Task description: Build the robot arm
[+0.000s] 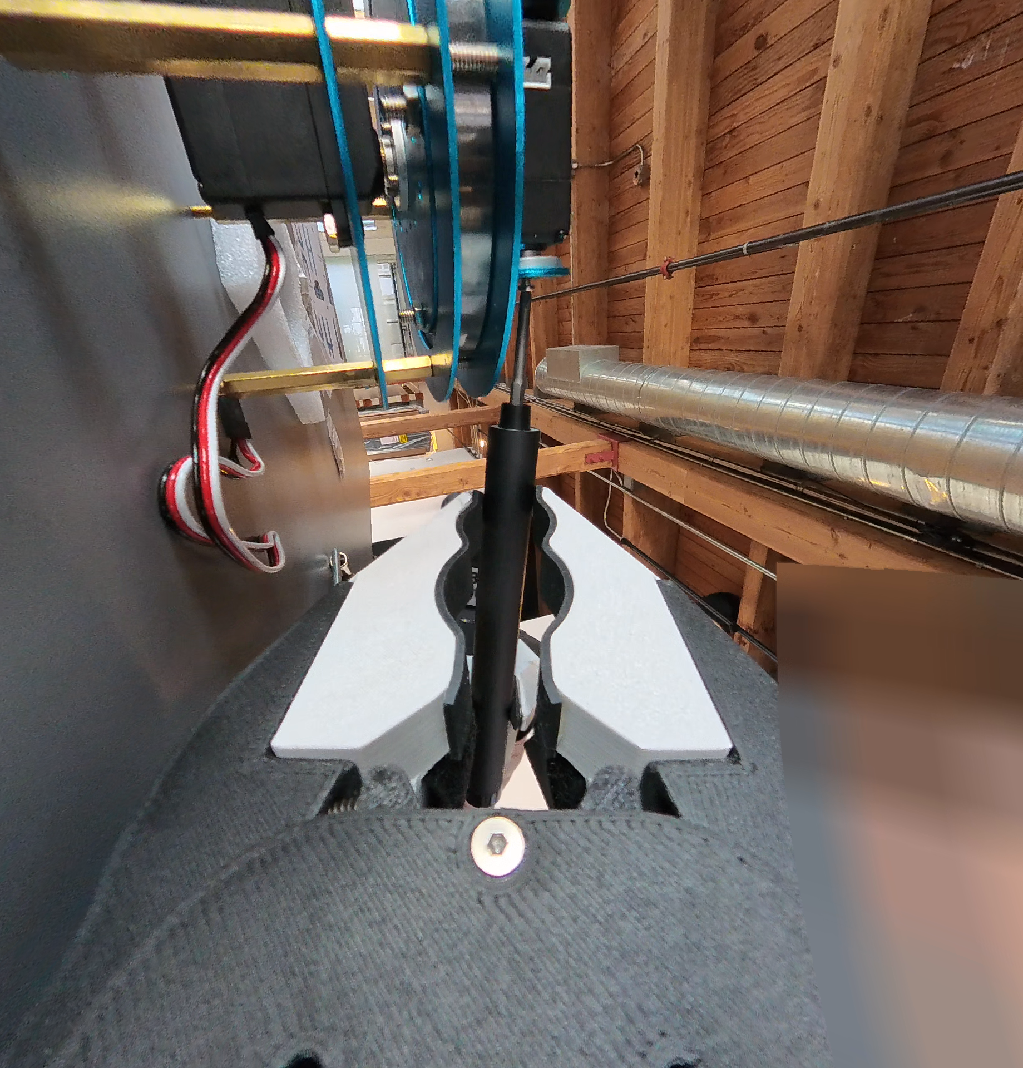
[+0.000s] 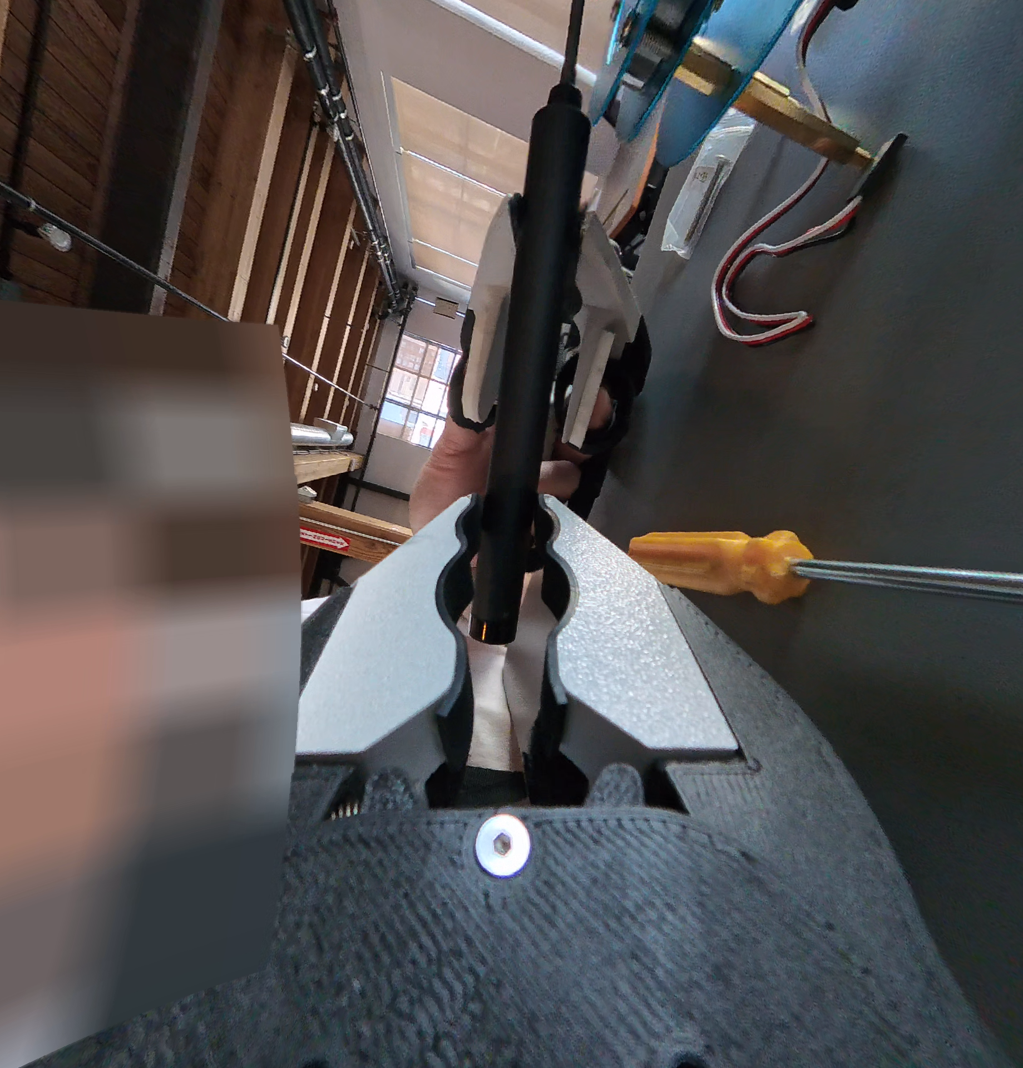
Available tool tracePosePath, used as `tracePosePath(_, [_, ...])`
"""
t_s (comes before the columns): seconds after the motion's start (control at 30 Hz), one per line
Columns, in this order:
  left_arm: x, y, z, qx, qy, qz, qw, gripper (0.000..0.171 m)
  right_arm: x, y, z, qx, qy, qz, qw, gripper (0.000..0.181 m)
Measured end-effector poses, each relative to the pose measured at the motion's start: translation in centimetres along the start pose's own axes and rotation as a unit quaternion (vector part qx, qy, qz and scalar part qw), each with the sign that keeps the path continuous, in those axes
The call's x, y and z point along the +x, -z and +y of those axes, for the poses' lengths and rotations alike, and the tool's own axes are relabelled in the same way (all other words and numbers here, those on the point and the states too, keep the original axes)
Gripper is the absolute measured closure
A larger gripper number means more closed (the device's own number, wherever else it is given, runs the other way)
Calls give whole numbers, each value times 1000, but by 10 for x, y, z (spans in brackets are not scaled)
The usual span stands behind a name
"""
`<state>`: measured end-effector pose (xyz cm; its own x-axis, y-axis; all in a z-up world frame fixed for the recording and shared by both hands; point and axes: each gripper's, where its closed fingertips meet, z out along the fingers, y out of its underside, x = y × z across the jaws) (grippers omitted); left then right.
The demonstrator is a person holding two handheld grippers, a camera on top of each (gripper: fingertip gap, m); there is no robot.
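The left gripper (image 1: pixel 506 520) is clamped on the black screwdriver (image 1: pixel 500 607) along its handle, the thin bit touching a blue fitting under the blue-disc assembly (image 1: pixel 474 202). The right gripper (image 2: pixel 509 520) sits around the handle's butt end; its jaws look slightly parted, though contact is unclear. The screwdriver seems light, stiff and smooth, best held mid-handle. An orange screwdriver (image 2: pixel 723 563) lies beside it on the grey table (image 2: pixel 902 404).

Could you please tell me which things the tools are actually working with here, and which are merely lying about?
In use:
- left tool, shut on the black screwdriver
- blue-disc servo assembly, where the bit reaches
- right tool, around the screwdriver's rear end

Lying about, on the grey surface:
- orange-handled screwdriver
- clear bag of metal parts
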<state>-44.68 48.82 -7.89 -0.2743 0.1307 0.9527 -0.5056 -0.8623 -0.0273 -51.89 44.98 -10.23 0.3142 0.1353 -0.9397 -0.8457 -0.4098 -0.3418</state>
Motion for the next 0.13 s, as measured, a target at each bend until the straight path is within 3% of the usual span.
tracePosePath(0.13, [0,0,0,2,2,0,1000,156,-1,1,0,3,-15,-13,1000,166])
